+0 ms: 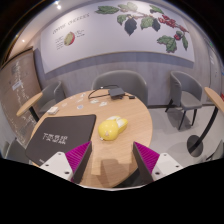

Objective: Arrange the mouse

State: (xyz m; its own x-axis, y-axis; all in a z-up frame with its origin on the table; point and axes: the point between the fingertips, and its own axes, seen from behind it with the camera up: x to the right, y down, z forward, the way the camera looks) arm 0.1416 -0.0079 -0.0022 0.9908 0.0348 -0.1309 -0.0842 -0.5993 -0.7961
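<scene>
Counted on desk: one, round, wooden.
Mouse: one, yellow.
Mouse mat: one, black, white lettering.
Dark object near desk far edge: one, kind not determinable.
Chairs: three noted, grey, one left, one behind, one right.
Wall pictures: two, large plant print, small panel.
Whiteboard: one.
Tongs: one pair, two fingers, two magenta pads, spread apart.

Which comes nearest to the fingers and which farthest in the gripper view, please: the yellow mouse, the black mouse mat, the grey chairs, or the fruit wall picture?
1. Yellow mouse, just ahead of the open fingers; black mouse mat, beside it to the left, too close to call.
2. Grey chairs, beyond the table.
3. Fruit wall picture, on the far wall.
</scene>
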